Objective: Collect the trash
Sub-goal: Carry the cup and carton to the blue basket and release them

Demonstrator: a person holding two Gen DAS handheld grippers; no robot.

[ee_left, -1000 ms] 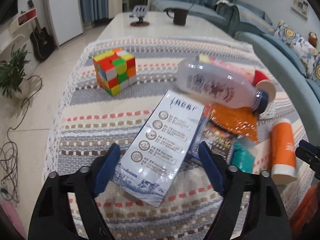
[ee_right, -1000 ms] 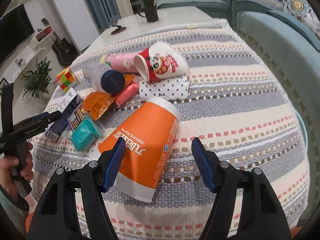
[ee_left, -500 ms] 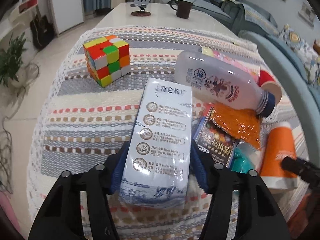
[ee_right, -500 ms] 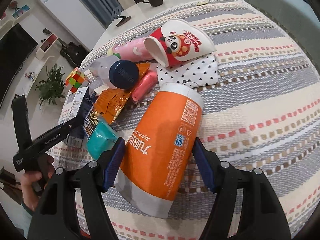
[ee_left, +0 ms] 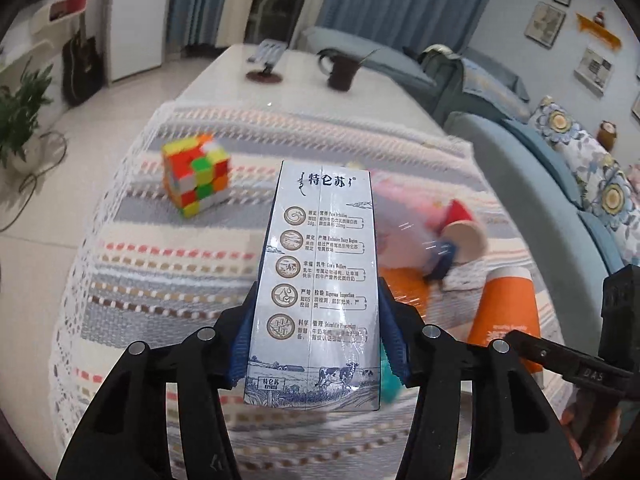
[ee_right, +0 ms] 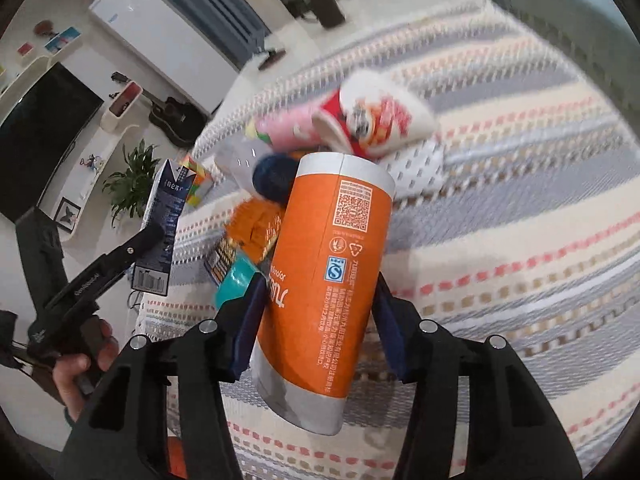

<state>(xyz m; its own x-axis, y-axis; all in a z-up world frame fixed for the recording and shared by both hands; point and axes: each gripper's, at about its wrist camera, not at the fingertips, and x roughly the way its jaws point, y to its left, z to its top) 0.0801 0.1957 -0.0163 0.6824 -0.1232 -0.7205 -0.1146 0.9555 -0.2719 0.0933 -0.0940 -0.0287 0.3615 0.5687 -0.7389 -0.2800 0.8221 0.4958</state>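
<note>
Blue pads of my left gripper (ee_left: 316,336) are closing on both sides of the milk carton (ee_left: 320,280), which a second ago lay slanted on the striped cloth (ee_left: 160,264) between wide-set jaws and now stands straight along my fingers, clear of the cloth. My right gripper (ee_right: 316,320) is likewise closing on the orange tube (ee_right: 324,276), its pads against the tube's sides; half a second ago the tube lay flat on the cloth, and now its lower end hangs free. I judge that 2 pieces of trash are secured, 1 per hand, and that the next step is to carry them to a bin, which no view shows. Just beyond the tube lie a teal item (ee_right: 236,280) and an orange foil wrapper (ee_right: 256,220), partly under a clear bottle with a dark blue cap (ee_right: 272,176). Further on, a pink packet (ee_right: 280,132) and a red-and-white paper cup (ee_right: 372,120) lie on their sides against a spotted white cloth (ee_right: 420,168). These remain to be collected. A colour cube (ee_left: 196,174) stands apart at the left; I judge it no trash. At the far end of the table stand a dark mug (ee_left: 340,70) and a small stand (ee_left: 266,60). Nothing blocks the lift; the sofa (ee_left: 520,168) borders the table at the right.
</note>
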